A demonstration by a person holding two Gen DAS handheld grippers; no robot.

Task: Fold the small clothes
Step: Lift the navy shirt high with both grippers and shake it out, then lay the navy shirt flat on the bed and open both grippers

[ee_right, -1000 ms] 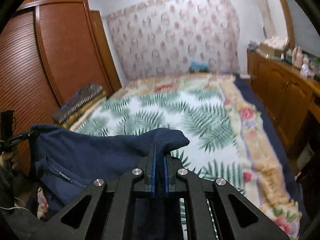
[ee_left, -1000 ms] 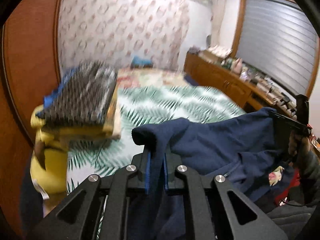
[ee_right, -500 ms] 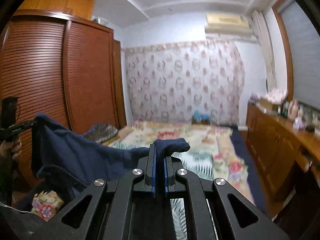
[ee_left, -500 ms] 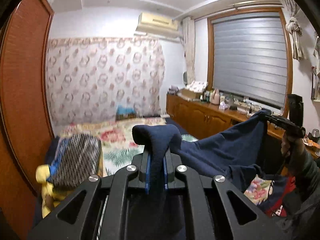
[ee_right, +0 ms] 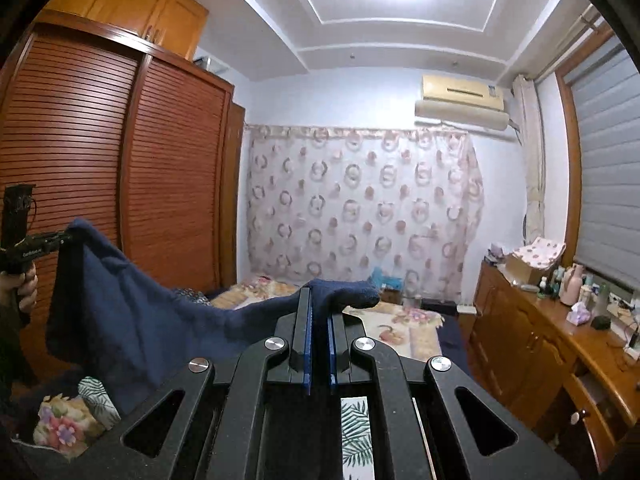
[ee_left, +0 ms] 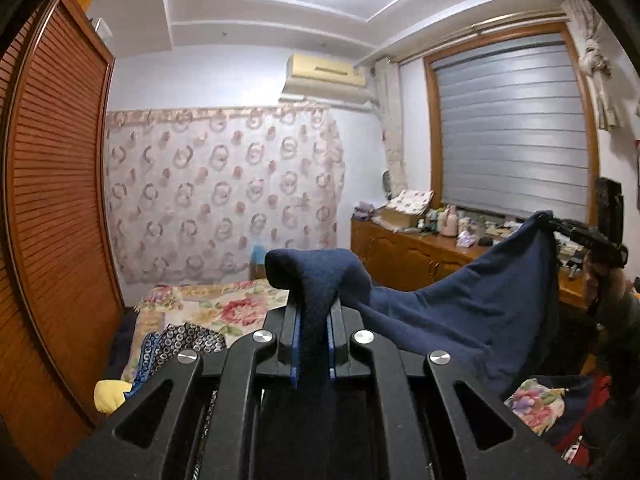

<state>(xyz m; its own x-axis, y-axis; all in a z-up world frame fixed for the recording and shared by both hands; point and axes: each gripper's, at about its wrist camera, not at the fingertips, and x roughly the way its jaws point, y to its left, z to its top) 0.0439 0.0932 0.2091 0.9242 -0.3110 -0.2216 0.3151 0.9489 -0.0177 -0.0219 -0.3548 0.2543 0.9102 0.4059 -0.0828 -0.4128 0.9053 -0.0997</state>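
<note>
Wardrobe (ee_right: 120, 184), reddish wood with louvred doors, one, far left in both views. Folded clothes (ee_left: 176, 344), one small stack of patterned and yellow pieces, at the left edge of the bed (ee_left: 224, 304), which carries a floral and palm-leaf cover. Left gripper (ee_left: 312, 344): two black fingers with blue pads, drawn narrow and pinching one corner of the navy garment (ee_left: 460, 320); a fold of cloth bulges above the fingertips. Navy garment, one, held in the air above the bed, stretched and sagging between the two grippers, its lower part hanging below them. Right gripper (ee_right: 318, 344): two fingers, likewise close together and clamped on the opposite corner of the garment (ee_right: 120, 308), the tip of which flops rightward past the fingers. Patterned curtain (ee_right: 360, 208), one, on the far wall. Air conditioner (ee_right: 460, 100), one, high on the wall. Wooden sideboard (ee_right: 540, 340), one, along the right side, its top crowded with bottles and small boxes too small to count. Window blind (ee_left: 512, 128), one, grey, lowered.
</note>
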